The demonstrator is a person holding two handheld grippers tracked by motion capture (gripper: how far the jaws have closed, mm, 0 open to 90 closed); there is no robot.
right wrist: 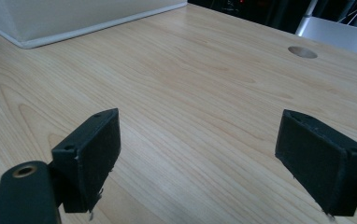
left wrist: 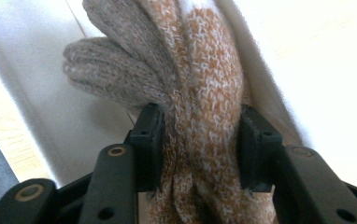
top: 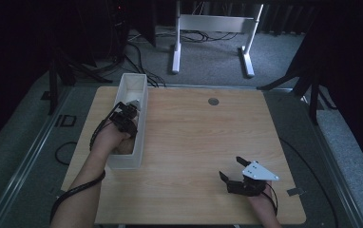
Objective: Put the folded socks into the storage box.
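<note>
Inside white bin [top: 140, 95], knitted sock [left wrist: 204, 107]

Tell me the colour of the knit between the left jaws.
Flecked orange-tan and cream knit, grey-beige at one end; left gripper view.

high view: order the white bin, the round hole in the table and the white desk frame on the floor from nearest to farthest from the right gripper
Measured from the right gripper, at the table's near right:
1. Round hole, in the tabletop toward the far edge.
2. White bin, across at the table's left edge, only a little farther than the hole.
3. White desk frame, on the floor beyond the table.
</note>
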